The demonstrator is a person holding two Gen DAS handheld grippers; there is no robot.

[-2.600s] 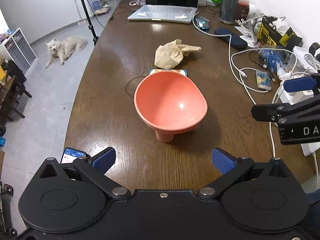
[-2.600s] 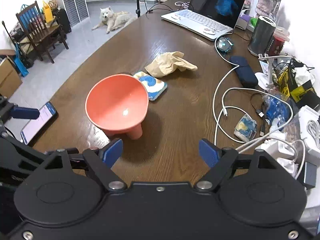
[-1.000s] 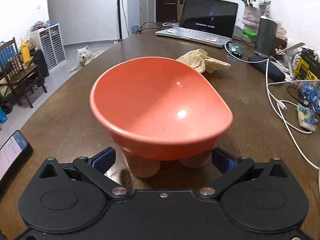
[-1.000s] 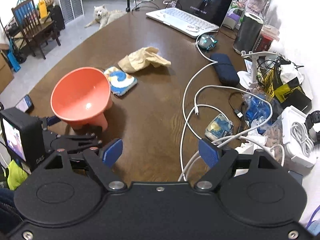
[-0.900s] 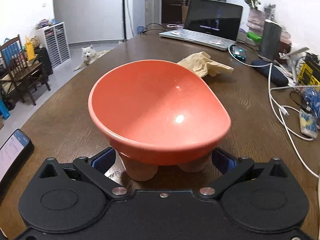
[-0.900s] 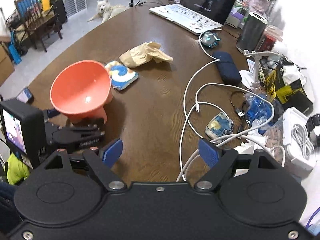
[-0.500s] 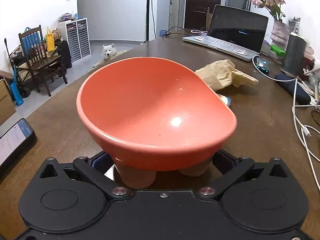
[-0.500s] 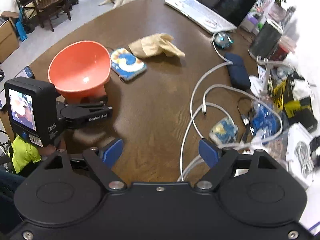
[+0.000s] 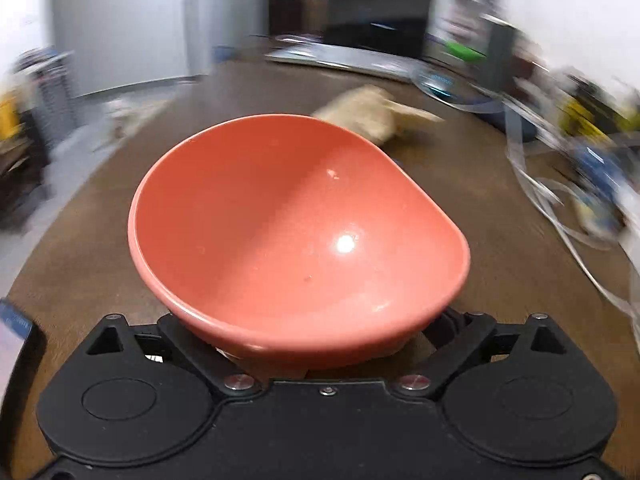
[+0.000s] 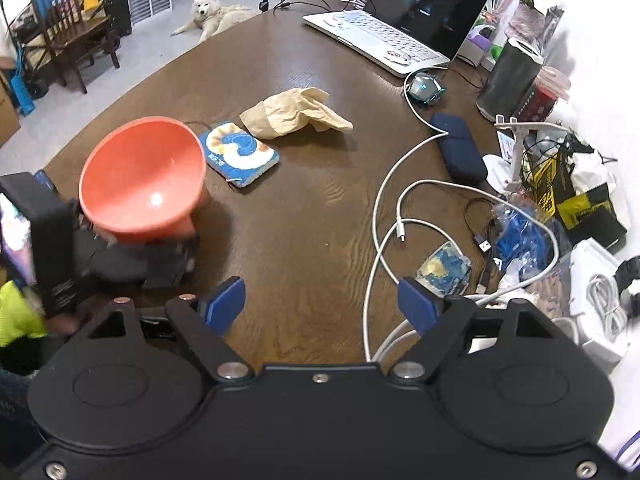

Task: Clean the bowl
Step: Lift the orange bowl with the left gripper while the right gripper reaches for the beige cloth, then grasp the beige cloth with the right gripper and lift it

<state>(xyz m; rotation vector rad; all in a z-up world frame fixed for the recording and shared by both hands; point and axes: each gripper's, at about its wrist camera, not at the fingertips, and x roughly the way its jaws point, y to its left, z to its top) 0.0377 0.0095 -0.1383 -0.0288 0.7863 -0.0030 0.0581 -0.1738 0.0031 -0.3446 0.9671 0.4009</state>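
The orange footed bowl (image 9: 296, 232) fills the left wrist view, sharp against a blurred room. My left gripper (image 9: 318, 362) has just been closing, with the bowl's base between its jaws. Its fingertips are hidden under the rim and it looks shut on the base. In the right wrist view the bowl (image 10: 140, 176) sits at the table's left, with the left gripper (image 10: 132, 256) blurred beneath it. My right gripper (image 10: 320, 306) hangs open over bare wood, well right of the bowl. A blue and white sponge pad (image 10: 238, 154) lies just beyond the bowl.
A beige glove (image 10: 296, 114) lies past the sponge. A laptop (image 10: 392, 32) stands at the far end, and a phone (image 9: 16, 332) lies at the left edge. White cables (image 10: 384, 216), a navy case (image 10: 460, 152) and clutter fill the right side. A dog (image 10: 212, 14) lies on the floor.
The left gripper's arms have swung inward under the bowl and its blue pads are now hidden. The left view has rolled and blurred while the bowl stays sharp. The right gripper is still open.
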